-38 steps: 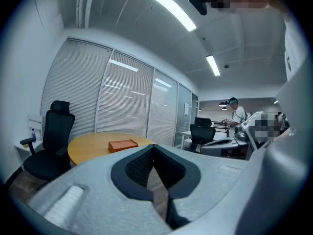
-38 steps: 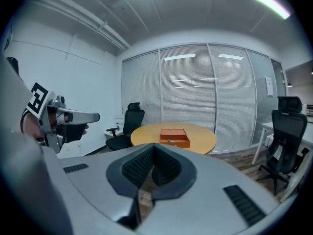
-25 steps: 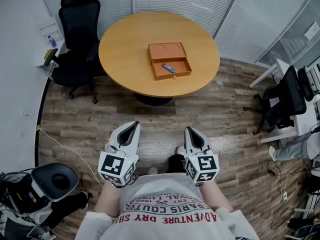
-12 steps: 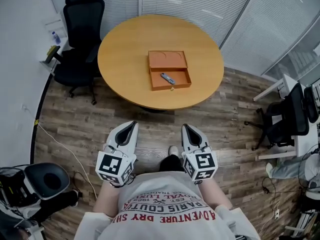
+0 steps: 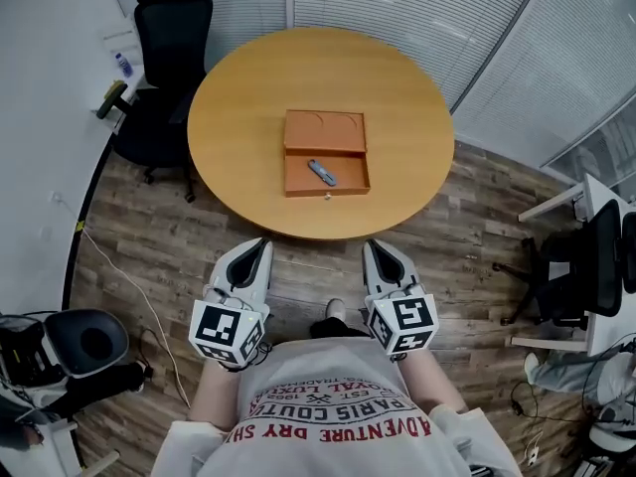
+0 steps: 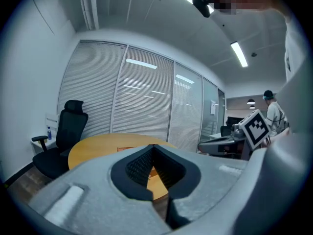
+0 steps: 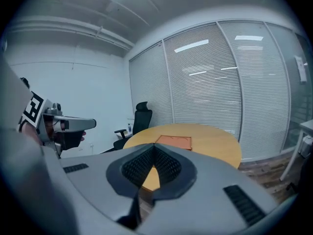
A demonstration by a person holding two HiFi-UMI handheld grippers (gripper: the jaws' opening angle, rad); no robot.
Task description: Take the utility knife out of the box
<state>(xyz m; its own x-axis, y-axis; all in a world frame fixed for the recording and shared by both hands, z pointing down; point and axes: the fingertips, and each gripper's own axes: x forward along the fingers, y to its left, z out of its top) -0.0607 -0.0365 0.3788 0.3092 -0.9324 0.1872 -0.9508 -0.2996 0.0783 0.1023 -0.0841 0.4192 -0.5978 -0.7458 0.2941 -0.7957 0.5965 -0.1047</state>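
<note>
An open orange box lies on the round wooden table, its lid folded back away from me. The grey-blue utility knife rests inside the near tray. Both grippers are held low in front of my body, over the floor and short of the table's near edge. My left gripper is shut with nothing in it, and its tips meet. My right gripper is shut and empty as well, and its tips touch. The box shows beyond the right jaws, far out of reach.
A black office chair stands at the table's far left beside a small side table. Another black chair and a desk are at the right. A round seat and a floor cable lie at my left.
I have walked toward the table, so the table and box sit nearer and more centred. Both grippers stayed shut and kept their pose in front of me.
</note>
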